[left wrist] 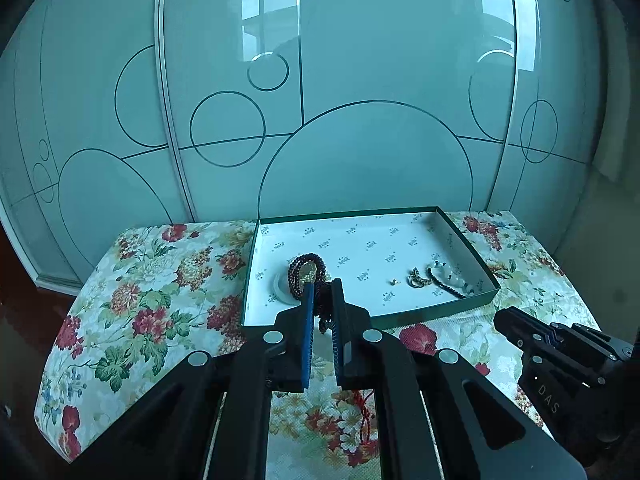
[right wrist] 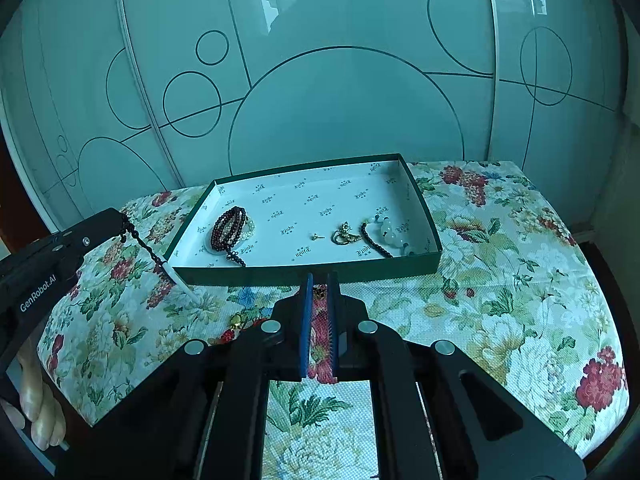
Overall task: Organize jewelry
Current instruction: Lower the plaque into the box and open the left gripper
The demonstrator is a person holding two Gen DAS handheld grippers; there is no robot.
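While the green box (right wrist: pixel 432 252) holds a dark beaded bracelet (right wrist: pixel 230 226) at nine o'clock and a gold ring (right wrist: pixel 343 236) rightward, the left claw (left wrist: pixel 322 294) is clamped on a beaded necklace (right wrist: pixel 146 246); right claw (right wrist: pixel 319 282) nearly together, over the floral worktop (right wrist: pixel 500 300).

My left hand-held gripper (left wrist: pixel 323 292) is nearly closed on a dark beaded strand (left wrist: pixel 325 312); beads show between the blue pads, strand hangs below the tips. Tips sit over the near edge of the green box (left wrist: pixel 472 307). Inside, left: coiled dark-red bead bracelet (left wrist: pixel 306 270) on a pale ring (left wrist: pixel 282 285). Inside, right: small gold stud (left wrist: pixel 394 281), gold ring piece (left wrist: pixel 415 280), dark bead string with white stones (left wrist: pixel 452 280). Box is on the floral-cloth worktop (left wrist: pixel 160 280). Red cord (left wrist: pixel 365 412) lies on the cloth under my gripper. Right hand-held gripper (left wrist: pixel 500 318) at the right edge, fingers look closed.
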